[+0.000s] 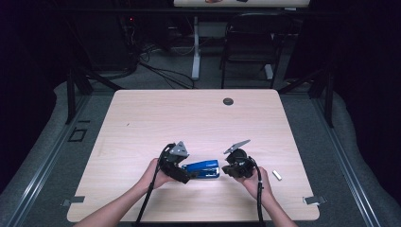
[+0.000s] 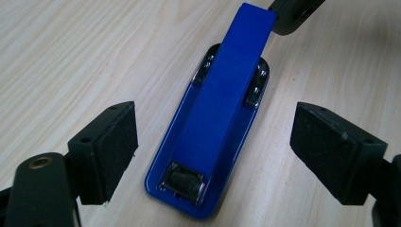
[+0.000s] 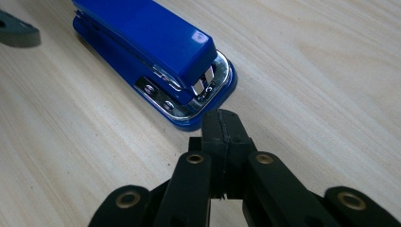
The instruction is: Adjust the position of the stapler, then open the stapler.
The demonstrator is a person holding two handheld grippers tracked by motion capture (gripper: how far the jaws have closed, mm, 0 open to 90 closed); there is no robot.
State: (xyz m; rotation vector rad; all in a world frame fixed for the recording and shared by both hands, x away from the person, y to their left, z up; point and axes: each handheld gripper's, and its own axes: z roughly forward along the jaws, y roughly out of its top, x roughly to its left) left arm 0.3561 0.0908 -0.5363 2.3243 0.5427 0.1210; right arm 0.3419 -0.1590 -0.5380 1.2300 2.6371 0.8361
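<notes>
high view: blue stapler (image 1: pixel 202 169) flat on the light wooden table (image 1: pixel 142 123), low and just right of the frame's centre, lengthwise left to right. left gripper (image 1: pixel 185 177) at its left end, held in the left hand (image 1: pixel 158 174) coming up from the bottom edge; right gripper (image 1: pixel 226 171) at its right end, in the right hand (image 1: pixel 253 182). small white block (image 1: pixel 277 175) on the table further right, apart from both. round dark grommet (image 1: pixel 228 101) near the table's far edge, upper centre. black folding chair (image 1: pixel 250 40) beyond the table at the top.

left gripper view: left gripper (image 2: pixel 215 158) with jaws spread wide, one black pad (image 2: pixel 116 142) at lower left and the other at right, both clear of the stapler (image 2: pixel 222 113). stapler between them on the wood, running from lower centre up to the top centre, its hinged end nearest the bottom. tip of the right gripper (image 2: pixel 293 14) at the top edge, against the stapler's far end.

right gripper view: right gripper (image 3: pixel 226 130) at lower centre, jaws pressed together with nothing between them, tip just at the stapler's (image 3: pixel 156 52) metal-fronted end, touching or barely short of the base; cannot tell which. stapler slanting from centre toward the upper left. a dark piece of the left gripper (image 3: pixel 16 30) at the left edge.
</notes>
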